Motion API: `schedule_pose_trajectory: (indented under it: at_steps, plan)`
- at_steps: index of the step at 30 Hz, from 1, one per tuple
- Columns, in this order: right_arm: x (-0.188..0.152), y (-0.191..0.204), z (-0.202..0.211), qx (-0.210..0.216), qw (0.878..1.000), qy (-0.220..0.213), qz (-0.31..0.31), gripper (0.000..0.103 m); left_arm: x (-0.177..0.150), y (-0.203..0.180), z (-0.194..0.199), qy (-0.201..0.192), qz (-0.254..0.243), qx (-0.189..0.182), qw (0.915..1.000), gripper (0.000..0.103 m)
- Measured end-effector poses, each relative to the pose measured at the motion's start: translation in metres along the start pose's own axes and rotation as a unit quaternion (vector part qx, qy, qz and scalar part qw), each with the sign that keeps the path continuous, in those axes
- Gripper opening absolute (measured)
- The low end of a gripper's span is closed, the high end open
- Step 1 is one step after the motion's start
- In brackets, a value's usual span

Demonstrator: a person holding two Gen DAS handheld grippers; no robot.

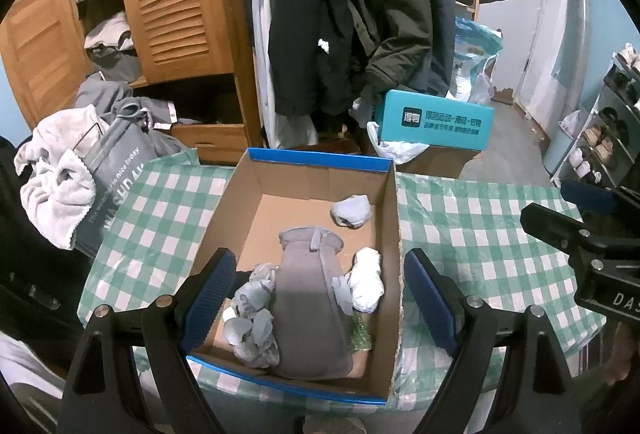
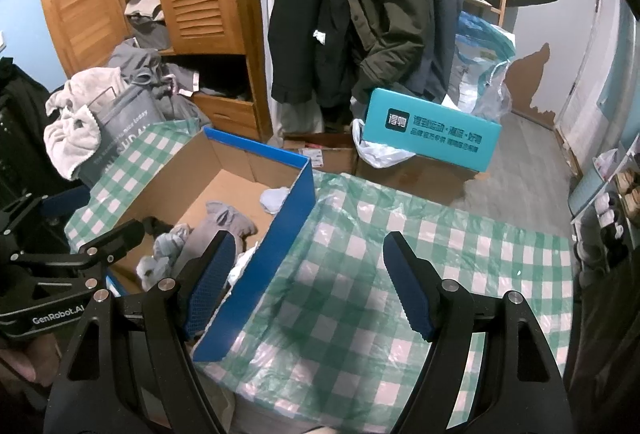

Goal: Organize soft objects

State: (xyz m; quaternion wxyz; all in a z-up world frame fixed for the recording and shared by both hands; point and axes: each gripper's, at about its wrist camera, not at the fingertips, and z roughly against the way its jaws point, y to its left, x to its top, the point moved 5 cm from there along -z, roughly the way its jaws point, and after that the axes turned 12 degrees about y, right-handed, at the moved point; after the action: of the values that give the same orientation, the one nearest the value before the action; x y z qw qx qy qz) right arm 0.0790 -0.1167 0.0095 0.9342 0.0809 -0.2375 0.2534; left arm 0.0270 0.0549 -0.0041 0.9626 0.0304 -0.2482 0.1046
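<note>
On the worktop (image 1: 480,234), covered with a green-and-white checked cloth under clear plastic, stands an open cardboard box (image 1: 396,218) with blue outer walls. Inside it lies a grey knitted piece (image 1: 308,298), stretched from the box's middle toward its 6 o'clock end. At that piece's 9 o'clock side sits a cluster of pale blue-grey sock bundles (image 1: 252,318), touching it. At its 3 o'clock side a white rolled bundle (image 1: 366,284) rests against the box wall, and another pale bundle (image 1: 352,210) lies apart near the 1 o'clock corner. A bit of green shows under the knitted piece's lower right edge.

The left gripper (image 1: 316,306) hangs over the box with its jaws spread wide, nothing between them pressed. The right gripper (image 2: 308,282) is likewise spread apart and empty, above the box's blue side wall and the bare cloth at the box's 3 o'clock side.

Beyond the worktop, at 12 o'clock, dark coats (image 1: 340,13) hang; a teal carton (image 1: 434,119) lies at 1 o'clock.
</note>
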Motion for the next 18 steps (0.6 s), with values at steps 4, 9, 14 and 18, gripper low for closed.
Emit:
schedule_pose_trajectory:
  at_steps: [4, 9, 14, 18]
  plan:
    - [0.0001, 0.0001, -0.0001, 0.0, 1.0, 0.0, 0.001, 0.076, -0.0003, -0.001, 0.0005, 0.0, 0.0, -0.003, 1.0, 0.087]
    - [-0.0004, -0.0012, -0.0001, 0.0, 1.0, 0.0, 0.002, 0.076, 0.0, -0.002, 0.0009, 0.0, -0.001, -0.004, 1.0, 0.087]
    - [0.0003, 0.0002, -0.0001, 0.0, 1.0, 0.001, 0.001, 0.076, -0.0002, -0.0025, 0.0009, 0.0, -0.001, -0.003, 1.0, 0.087]
    - [0.0005, 0.0003, -0.0001, 0.0, 1.0, 0.001, 0.001, 0.076, -0.0003, -0.0032, 0.0012, 0.0, -0.005, -0.002, 1.0, 0.087]
